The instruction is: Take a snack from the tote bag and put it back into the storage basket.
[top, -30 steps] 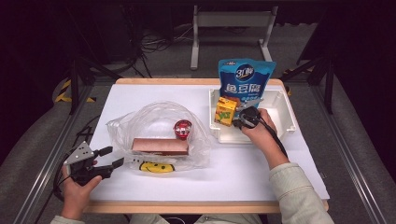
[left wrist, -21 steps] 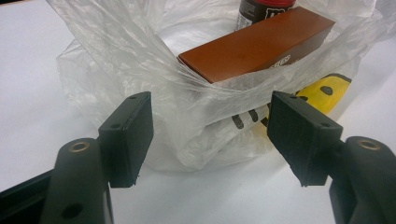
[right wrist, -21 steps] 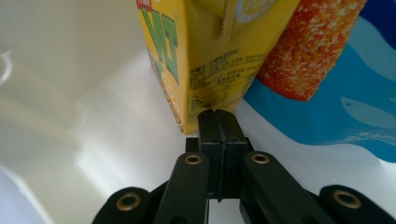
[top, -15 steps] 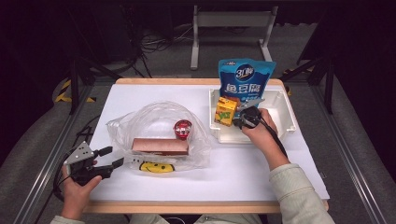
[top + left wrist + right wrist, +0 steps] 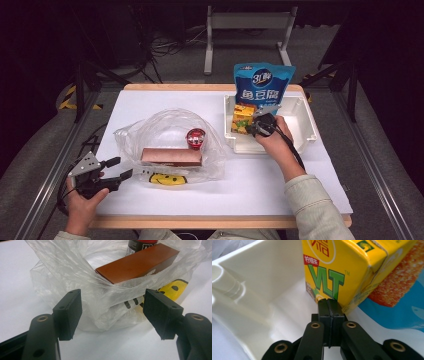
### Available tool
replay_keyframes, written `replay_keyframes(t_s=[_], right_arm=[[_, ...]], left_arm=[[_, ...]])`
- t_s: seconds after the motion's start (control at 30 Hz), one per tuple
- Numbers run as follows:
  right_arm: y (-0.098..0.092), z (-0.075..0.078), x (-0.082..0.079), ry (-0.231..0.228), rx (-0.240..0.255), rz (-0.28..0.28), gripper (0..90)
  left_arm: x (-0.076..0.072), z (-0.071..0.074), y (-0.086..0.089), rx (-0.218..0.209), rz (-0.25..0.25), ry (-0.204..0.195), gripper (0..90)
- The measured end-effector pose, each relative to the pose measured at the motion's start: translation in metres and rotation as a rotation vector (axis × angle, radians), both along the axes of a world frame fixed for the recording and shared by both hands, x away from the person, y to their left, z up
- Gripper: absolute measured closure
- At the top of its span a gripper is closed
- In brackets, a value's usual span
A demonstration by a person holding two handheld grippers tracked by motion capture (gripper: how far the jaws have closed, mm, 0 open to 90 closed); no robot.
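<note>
My right hand-held gripper (image 5: 330, 307) has its two jaws pressed flat together with nothing between them, and its tip sits right at the lower corner of the yellow drink carton (image 5: 342, 267); I cannot tell whether it actually touches the carton. That carton stands upright inside the white bin (image 5: 249, 290), near the bin's left wall as I look down on it, and just behind the carton, at the back of the same bin, leans a blue snack bag (image 5: 264, 82). In the high view my right hand (image 5: 272, 142) reaches over the bin's front rim to the carton (image 5: 242, 119). Well to the left of the bin (image 5: 305, 122), my left hand-held gripper (image 5: 112, 312) rests low over the tabletop (image 5: 260, 185) with its jaws spread wide, facing the near edge of a clear plastic bag (image 5: 75, 272) but not closing on it. Inside that bag lie a long brown box (image 5: 137, 265) and, behind it, a dark can with a red top (image 5: 195, 138). A yellow smiley face (image 5: 167, 178) shows on the bag's front edge, far from the bin.
</note>
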State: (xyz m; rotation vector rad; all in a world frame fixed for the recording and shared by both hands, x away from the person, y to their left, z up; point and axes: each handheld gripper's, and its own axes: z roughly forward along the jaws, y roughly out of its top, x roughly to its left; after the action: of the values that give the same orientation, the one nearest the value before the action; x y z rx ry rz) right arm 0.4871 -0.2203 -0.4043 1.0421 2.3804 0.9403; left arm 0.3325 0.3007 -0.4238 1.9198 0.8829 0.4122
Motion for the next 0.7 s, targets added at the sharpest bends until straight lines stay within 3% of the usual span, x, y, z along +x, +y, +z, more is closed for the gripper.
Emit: replay_keyframes(t_s=[0.7], right_arm=[[-0.0051, -0.0025, 0.0034, 0.004, -0.033, -0.037, 90.0]], left_arm=[[-0.0002, 0.0004, 0.0, -0.001, 0.001, 0.0, 32.1]])
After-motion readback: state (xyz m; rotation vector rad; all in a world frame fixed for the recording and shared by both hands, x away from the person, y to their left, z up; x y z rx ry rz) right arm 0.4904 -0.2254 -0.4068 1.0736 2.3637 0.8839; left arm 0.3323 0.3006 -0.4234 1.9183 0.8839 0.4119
